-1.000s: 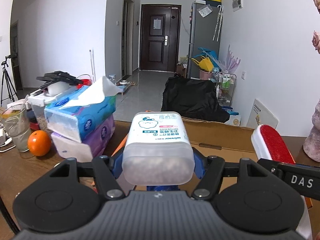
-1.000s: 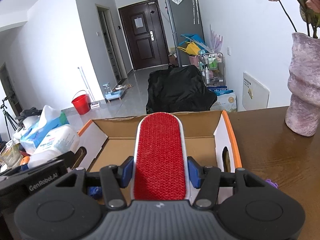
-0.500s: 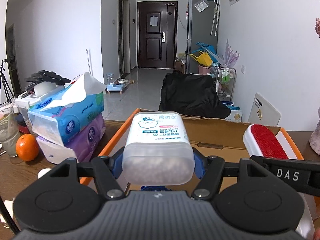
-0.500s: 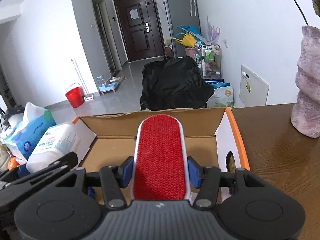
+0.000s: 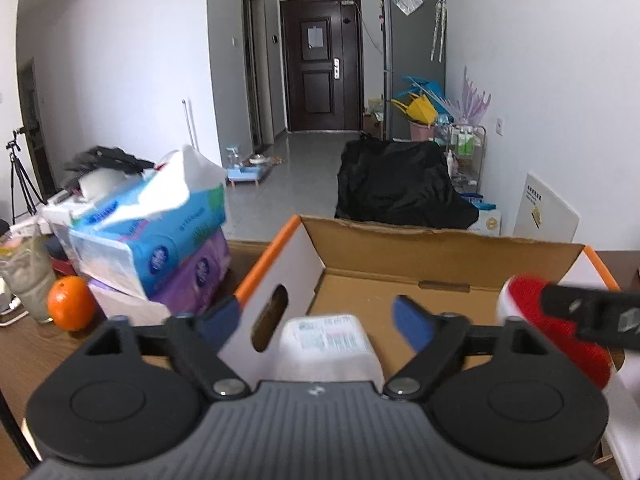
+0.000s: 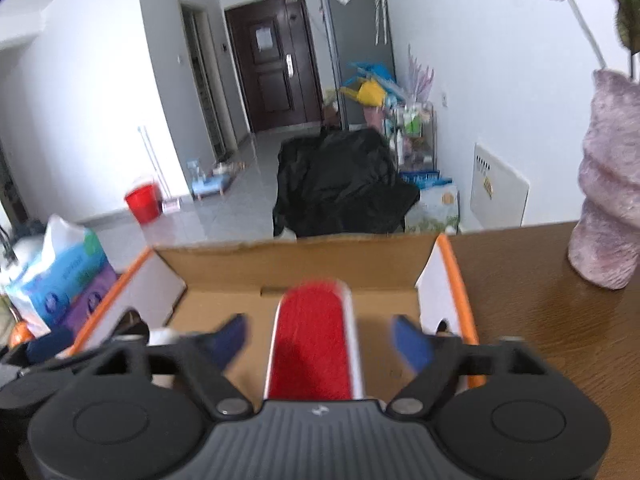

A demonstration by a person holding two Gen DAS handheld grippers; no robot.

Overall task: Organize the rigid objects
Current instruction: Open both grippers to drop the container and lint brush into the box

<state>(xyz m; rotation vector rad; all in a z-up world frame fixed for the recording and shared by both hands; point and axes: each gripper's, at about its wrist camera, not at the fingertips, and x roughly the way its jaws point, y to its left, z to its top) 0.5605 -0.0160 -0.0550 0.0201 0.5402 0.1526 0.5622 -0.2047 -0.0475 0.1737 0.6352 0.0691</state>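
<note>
An open cardboard box point(image 5: 400, 248) with orange edges stands on the wooden table; it also shows in the right wrist view point(image 6: 304, 256). My left gripper point(image 5: 316, 320) is open above the box's near left part, and the white plastic container point(image 5: 328, 344) sits loose below its spread blue pads. My right gripper point(image 6: 320, 340) is open over the box, and the red lint brush point(image 6: 316, 344) lies between its spread fingers without being touched. The brush also shows at the right of the left wrist view point(image 5: 532, 320).
Stacked tissue packs point(image 5: 160, 240), an orange point(image 5: 70, 308) and a glass point(image 5: 28, 280) stand left of the box. A purple vase point(image 6: 612, 216) with flowers stands on the table to the right. Beyond the table lie the floor and a black bag point(image 5: 400, 188).
Both grippers have opened. The white container has dropped out of the left jaws into the box, and the red brush is released from the right jaws.
</note>
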